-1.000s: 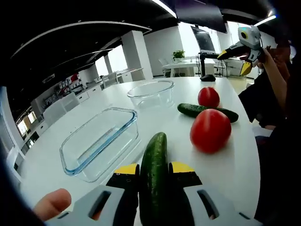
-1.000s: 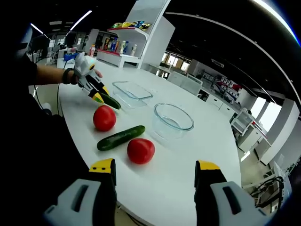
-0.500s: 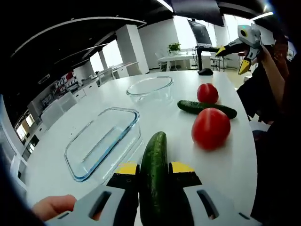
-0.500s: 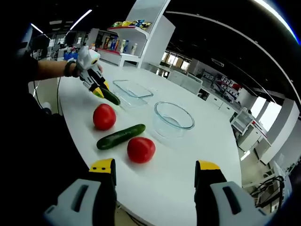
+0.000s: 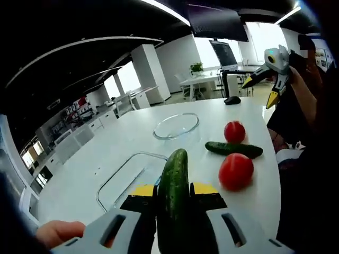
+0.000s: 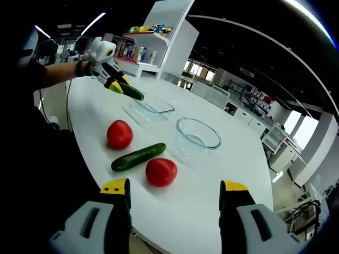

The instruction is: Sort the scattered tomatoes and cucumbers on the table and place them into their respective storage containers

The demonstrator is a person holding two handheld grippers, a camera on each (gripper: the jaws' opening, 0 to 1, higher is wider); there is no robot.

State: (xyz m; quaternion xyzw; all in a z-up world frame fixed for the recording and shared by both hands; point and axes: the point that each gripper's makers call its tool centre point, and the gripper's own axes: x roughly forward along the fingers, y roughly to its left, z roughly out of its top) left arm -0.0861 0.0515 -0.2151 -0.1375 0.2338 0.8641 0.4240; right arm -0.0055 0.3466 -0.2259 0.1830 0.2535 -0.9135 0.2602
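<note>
Cucumber (image 5: pixel 174 198) clamped in the left hand-held gripper (image 5: pixel 174 191) above the rectangular dish's (image 5: pixel 130 177) rim; right hand-held gripper (image 6: pixel 175 189) gapes empty.

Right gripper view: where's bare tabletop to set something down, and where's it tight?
Bare: the near table between the lower tomato and the right gripper, and the far side past the round bowl. Tight: both tomatoes flank the loose cucumber, with the bowl and rectangular dish just behind.

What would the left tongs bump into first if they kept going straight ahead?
Probably the rectangular glass dish. The left tongs, shut on a cucumber, point just over it; depth is hard to judge.
</note>
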